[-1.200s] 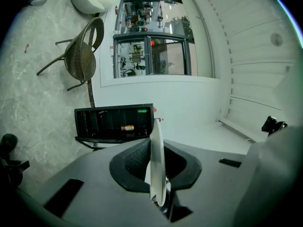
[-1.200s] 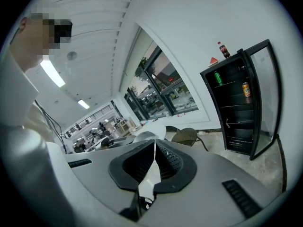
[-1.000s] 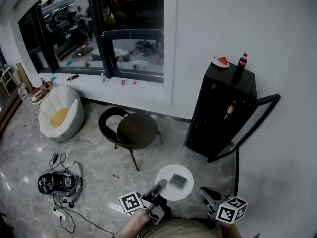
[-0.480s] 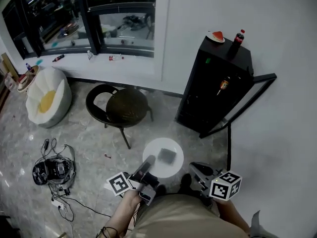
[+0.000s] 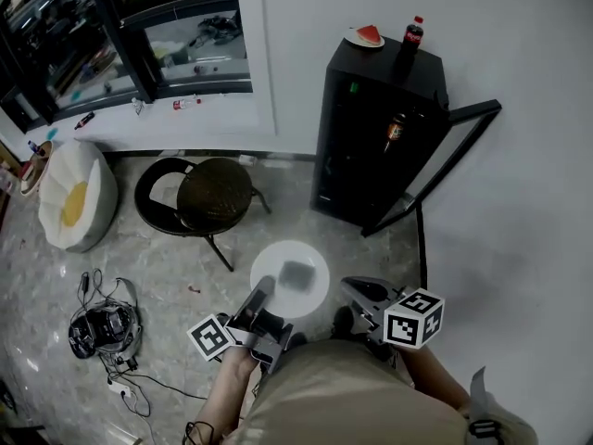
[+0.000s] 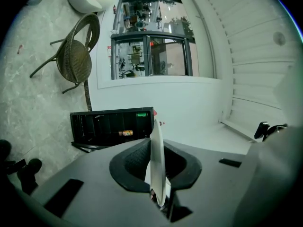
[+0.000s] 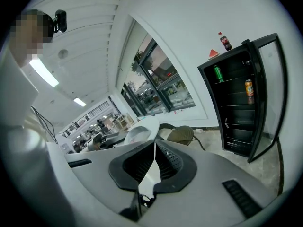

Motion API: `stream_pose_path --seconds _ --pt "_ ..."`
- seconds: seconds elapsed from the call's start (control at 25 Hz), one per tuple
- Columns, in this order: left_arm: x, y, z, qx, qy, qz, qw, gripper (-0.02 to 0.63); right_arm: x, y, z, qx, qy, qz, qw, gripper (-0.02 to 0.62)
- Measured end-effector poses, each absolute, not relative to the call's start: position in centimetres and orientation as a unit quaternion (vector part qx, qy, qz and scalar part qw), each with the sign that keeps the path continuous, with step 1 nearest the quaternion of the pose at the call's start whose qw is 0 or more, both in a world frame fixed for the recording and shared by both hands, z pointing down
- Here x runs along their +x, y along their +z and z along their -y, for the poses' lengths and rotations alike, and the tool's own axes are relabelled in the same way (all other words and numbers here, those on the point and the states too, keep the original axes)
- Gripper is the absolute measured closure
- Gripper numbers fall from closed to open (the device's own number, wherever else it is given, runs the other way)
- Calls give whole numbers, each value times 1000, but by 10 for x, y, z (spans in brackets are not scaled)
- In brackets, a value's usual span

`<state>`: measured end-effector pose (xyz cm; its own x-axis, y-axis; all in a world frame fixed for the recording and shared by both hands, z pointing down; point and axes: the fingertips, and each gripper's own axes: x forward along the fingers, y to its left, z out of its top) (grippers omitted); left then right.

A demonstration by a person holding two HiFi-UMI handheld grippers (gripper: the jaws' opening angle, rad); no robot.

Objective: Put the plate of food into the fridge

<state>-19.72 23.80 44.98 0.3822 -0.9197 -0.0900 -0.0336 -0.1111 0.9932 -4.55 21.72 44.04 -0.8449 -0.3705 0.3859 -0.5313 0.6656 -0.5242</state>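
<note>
Across grey marble floor (image 5: 139, 248), the open black fridge (image 5: 371, 146) stands well ahead of the white round plate of food (image 5: 310, 297) we clamp by its near rim in our left hand-held gripper (image 5: 262, 288), while the right hand-held gripper (image 5: 351, 288) is closed and empty.

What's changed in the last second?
The head view has shifted: fridge, chair and plate sit higher and further left in frame, the fridge seemingly slightly nearer. Nothing taken or let go. Unchanged: left hand-held gripper clamps the plate's rim, food on it; right hand-held gripper shut, empty; fridge door open.
</note>
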Motion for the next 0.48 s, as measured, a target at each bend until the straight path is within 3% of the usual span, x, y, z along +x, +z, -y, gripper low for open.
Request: stream_pose_path --seconds 0.48 --pt "-151 438 -184 627 -402 395 538 581 0 441 -161 242 341 901 113 572"
